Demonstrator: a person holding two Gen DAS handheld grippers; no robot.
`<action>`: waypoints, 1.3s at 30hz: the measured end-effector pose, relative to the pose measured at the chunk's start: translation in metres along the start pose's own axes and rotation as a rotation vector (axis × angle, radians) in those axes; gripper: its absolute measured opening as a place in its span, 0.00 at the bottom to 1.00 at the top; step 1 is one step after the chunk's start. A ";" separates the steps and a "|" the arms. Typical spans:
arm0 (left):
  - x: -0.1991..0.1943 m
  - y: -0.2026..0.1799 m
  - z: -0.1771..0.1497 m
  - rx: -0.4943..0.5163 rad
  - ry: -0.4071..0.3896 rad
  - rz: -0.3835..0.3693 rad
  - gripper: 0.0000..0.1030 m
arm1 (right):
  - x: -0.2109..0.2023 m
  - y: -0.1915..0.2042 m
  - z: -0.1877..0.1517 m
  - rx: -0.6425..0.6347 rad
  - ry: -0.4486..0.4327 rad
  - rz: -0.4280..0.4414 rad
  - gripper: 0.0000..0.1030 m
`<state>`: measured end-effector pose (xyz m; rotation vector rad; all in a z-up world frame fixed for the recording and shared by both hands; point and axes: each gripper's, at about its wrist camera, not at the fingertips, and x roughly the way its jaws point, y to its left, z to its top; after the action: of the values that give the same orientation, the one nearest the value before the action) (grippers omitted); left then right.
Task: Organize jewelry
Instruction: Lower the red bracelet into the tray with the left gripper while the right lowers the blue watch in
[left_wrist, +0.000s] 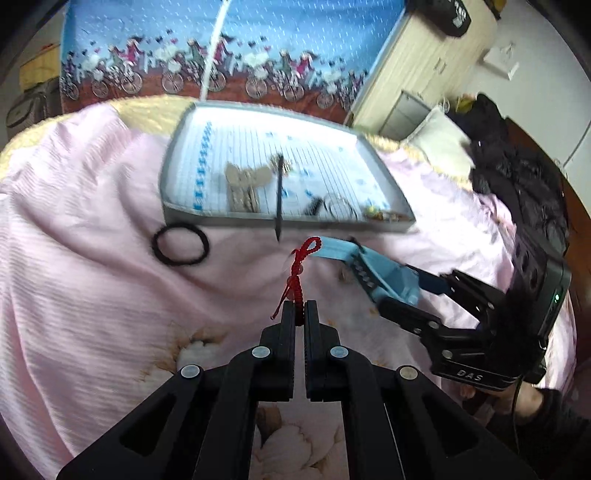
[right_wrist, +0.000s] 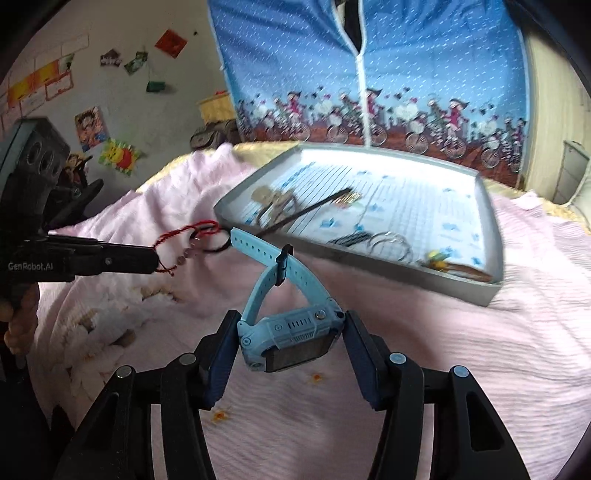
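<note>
Jewelry lies partly gathered in a shallow grey tray (left_wrist: 177, 216) that sits on a pink quilted bedspread (left_wrist: 74, 295), with two pieces held just in front of it by the grippers. The left gripper (left_wrist: 300, 310) has its jaws pressed nearly together on the lower end of a red braided cord bracelet (left_wrist: 297, 273), which stands up from the fingertips and ends in a small loop; in the right wrist view the same bracelet (right_wrist: 173, 236) hangs from the left gripper (right_wrist: 155, 260) and shows a few small beads. The right gripper (right_wrist: 291, 325) has its jaws closed on the body of a light blue watch (right_wrist: 291, 332), one padded finger on each side of the case, with the strap rising forward in a loop through a dark keeper and its free end pointing toward the near wall of the tray (right_wrist: 369, 254). From the left wrist camera the watch (left_wrist: 373, 269) and the right gripper (left_wrist: 402, 302) come in from the right, the strap tip just beside the bracelet's loop. Inside the tray lie pale flat pieces (left_wrist: 243, 177), a thin black stick (left_wrist: 279, 195) that overhangs the near wall, silver rings (left_wrist: 340, 206) and small coloured bits at the right corner, all blurred. A black hair tie (left_wrist: 180, 245) rests on the bedspread, just outside the tray's near left corner. Behind the bed hangs a blue curtain (left_wrist: 258, 37) printed with bicycles.
</note>
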<state>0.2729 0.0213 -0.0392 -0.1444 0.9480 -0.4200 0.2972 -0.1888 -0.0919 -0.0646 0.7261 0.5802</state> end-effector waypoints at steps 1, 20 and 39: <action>-0.003 0.001 0.000 -0.002 -0.017 0.004 0.02 | -0.003 -0.003 0.002 0.013 -0.017 -0.008 0.52; 0.034 0.042 0.056 -0.147 -0.220 0.126 0.02 | 0.009 -0.042 0.027 0.153 -0.146 -0.063 0.52; 0.091 0.060 0.062 -0.132 -0.125 0.193 0.02 | 0.056 -0.066 0.040 0.196 -0.123 -0.106 0.52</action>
<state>0.3868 0.0349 -0.0900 -0.1946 0.8577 -0.1687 0.3897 -0.2071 -0.1073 0.1130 0.6525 0.4057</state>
